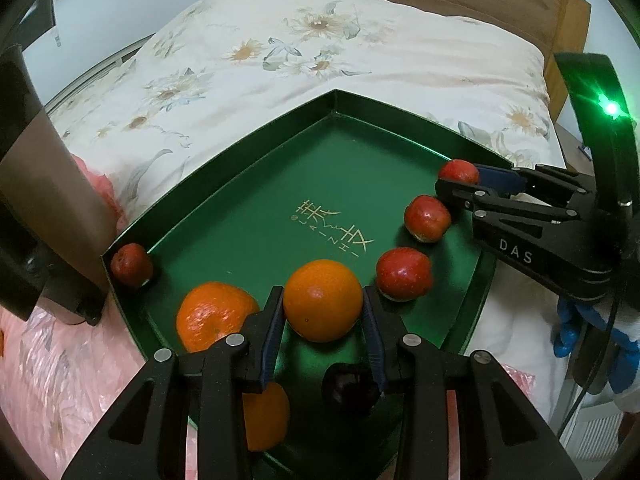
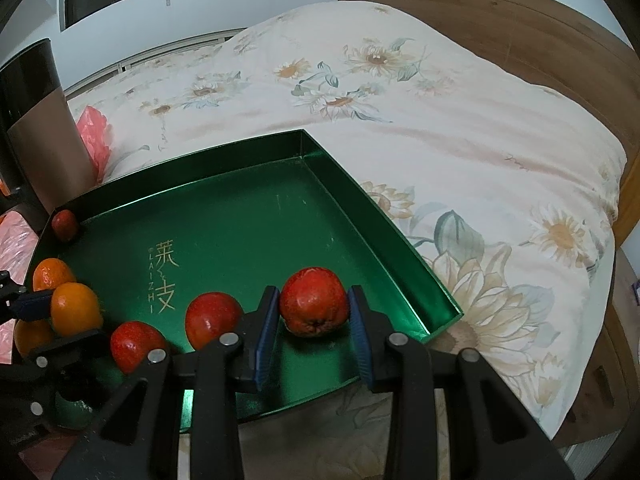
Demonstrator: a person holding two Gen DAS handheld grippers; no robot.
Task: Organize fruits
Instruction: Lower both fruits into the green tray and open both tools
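Right between the blue-padded fingers of the left gripper [image 1: 323,312] sits a round, smooth orange [image 1: 323,300]; both pads touch its sides, so the gripper is closed on it, low over the tray. A second orange [image 1: 212,316], glossier and dimpled, lies just beside it to the left, and a third orange [image 1: 266,416] shows partly under the left finger. A dark fruit [image 1: 350,394] lies in shadow below the gripper, too dim to name.

The right gripper [image 2: 314,322] likewise clamps a red apple [image 2: 314,306] between its blue pads, near the tray's right wall. Two more red apples [image 2: 212,318] [image 2: 136,346] lie beside it in a row toward the left, skins shiny and faintly speckled. A small dark-red apple [image 1: 131,266] rests alone in the far left corner, touching the walls.

The tray [image 1: 280,152] is a shallow rectangular box, metallic green with gold lettering [image 1: 334,228] on its floor. It rests on a bed under a cream quilt [image 2: 460,140] printed with sunflowers, with a wooden headboard [image 2: 500,24] behind and pink plastic [image 1: 60,360] to the left.

Only the left wrist view shows the dark fruit and a green light [image 1: 611,109] by the right gripper; only the right wrist view shows the tray's near right corner [image 2: 456,314]
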